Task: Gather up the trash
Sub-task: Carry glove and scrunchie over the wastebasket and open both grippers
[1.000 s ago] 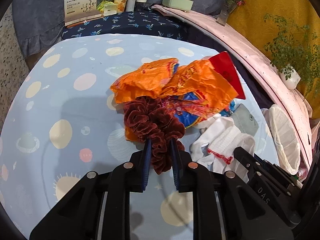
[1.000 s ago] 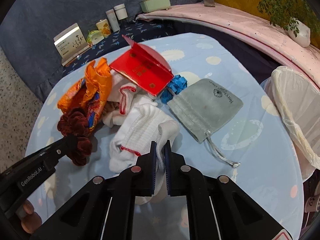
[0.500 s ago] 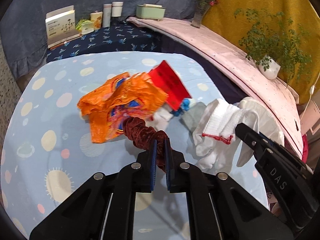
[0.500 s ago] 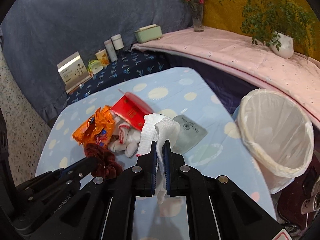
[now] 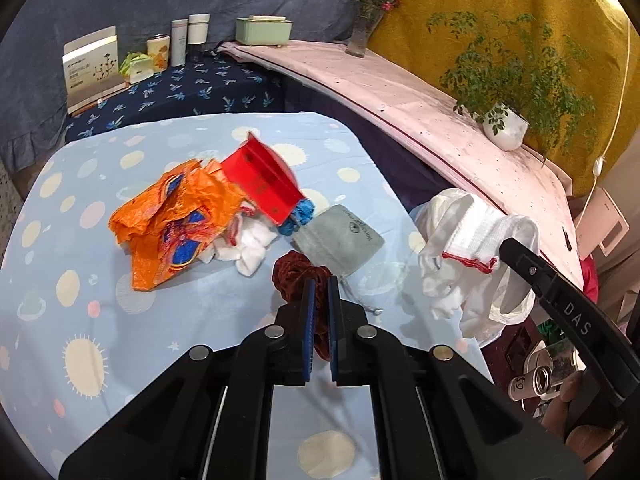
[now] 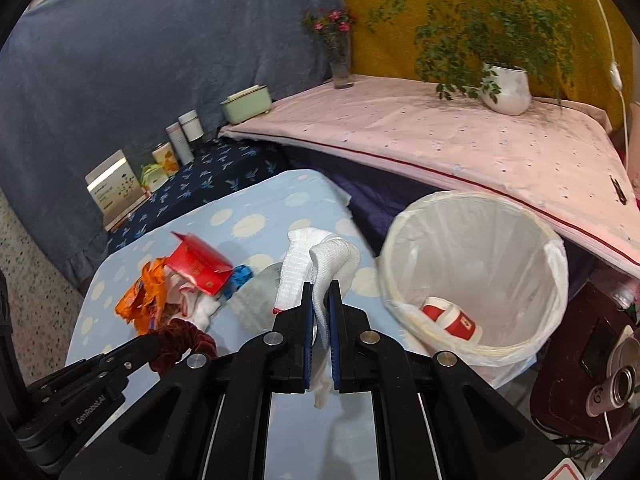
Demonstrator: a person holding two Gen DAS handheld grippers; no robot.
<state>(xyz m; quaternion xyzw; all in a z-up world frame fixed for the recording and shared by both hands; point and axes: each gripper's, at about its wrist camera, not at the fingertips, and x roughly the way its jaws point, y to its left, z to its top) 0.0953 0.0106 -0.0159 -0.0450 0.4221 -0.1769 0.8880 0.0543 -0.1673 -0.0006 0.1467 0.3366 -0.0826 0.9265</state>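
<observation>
- Above the pale blue, sun-and-planet tablecloth (image 5: 100,320), both hand-held tools are carrying loads clear of the surface.
- The left gripper (image 5: 319,292) is clenched on a dark red velvet scrunchie (image 5: 298,274); its loose loop bunches ahead of the blue pads, so the pinch sits on one fold only.
- The right gripper (image 6: 320,298) is clamped on a white cotton glove (image 6: 320,264) with a red-stitched cuff, which drapes over the jaw tips and hangs below them, clear of the table.
- The lined white bin (image 6: 552,264) stands just to the right of the table edge, mouth open, with a red-and-white paper cup (image 6: 450,316) already at the bottom. The glove is held close to its rim, probably so it can be dropped in.
- Left on the cloth: a crumpled orange wrapper (image 5: 172,220), a red envelope (image 5: 260,184) propped on a second white glove (image 5: 248,244), something bright blue (image 5: 298,216) beneath it, and a grey drawstring pouch (image 5: 340,236).
- Judgement: the pouch and scrunchie look like keepsakes rather than rubbish, so sorting may matter.
</observation>
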